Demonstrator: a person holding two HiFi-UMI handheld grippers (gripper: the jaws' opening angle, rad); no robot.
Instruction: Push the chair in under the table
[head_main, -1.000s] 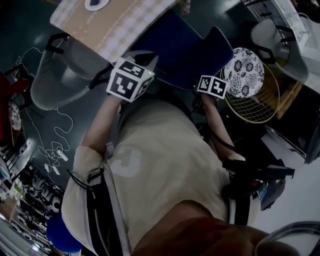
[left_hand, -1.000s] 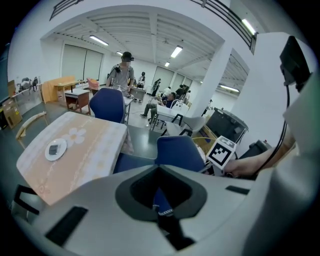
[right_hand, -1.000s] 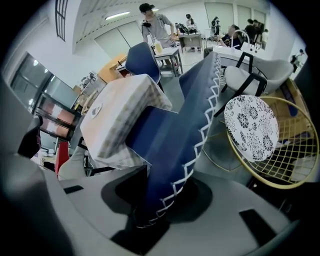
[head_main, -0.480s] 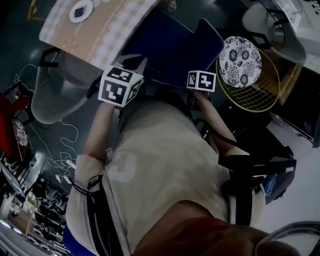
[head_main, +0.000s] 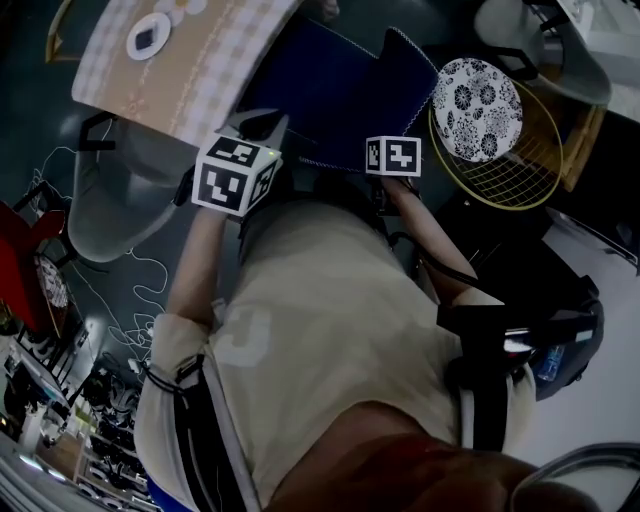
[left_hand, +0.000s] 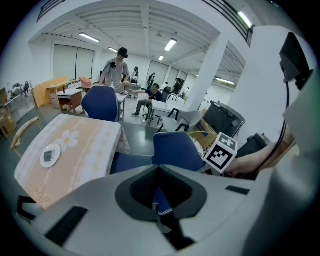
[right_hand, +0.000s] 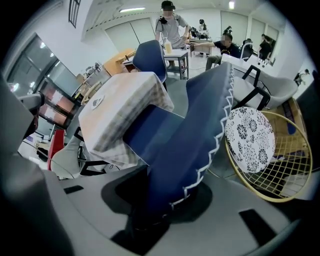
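The blue chair (head_main: 320, 90) stands at the table (head_main: 180, 60) with the checked cloth, its seat partly under the cloth's edge. In the right gripper view the chair's backrest (right_hand: 200, 130), edged with white stitching, runs down between the jaws of my right gripper (right_hand: 165, 200), which is shut on it. My left gripper (left_hand: 159, 200) is shut, with nothing seen between its jaws. It sits to the left of the backrest (left_hand: 177, 150) and points toward the seat. In the head view both marker cubes hover over the chair's near side. A small plate (head_main: 147, 38) lies on the table.
A gold wire chair with a patterned round cushion (head_main: 480, 95) stands close on the right of the blue chair. A grey shell chair (head_main: 110, 200) is at the table's left, with cables (head_main: 120, 290) on the dark floor. People sit and stand at far tables (left_hand: 117, 70).
The head view has swung, so table and chair sit further left in the picture. Both grippers keep their places at the chair; nothing was taken or let go.
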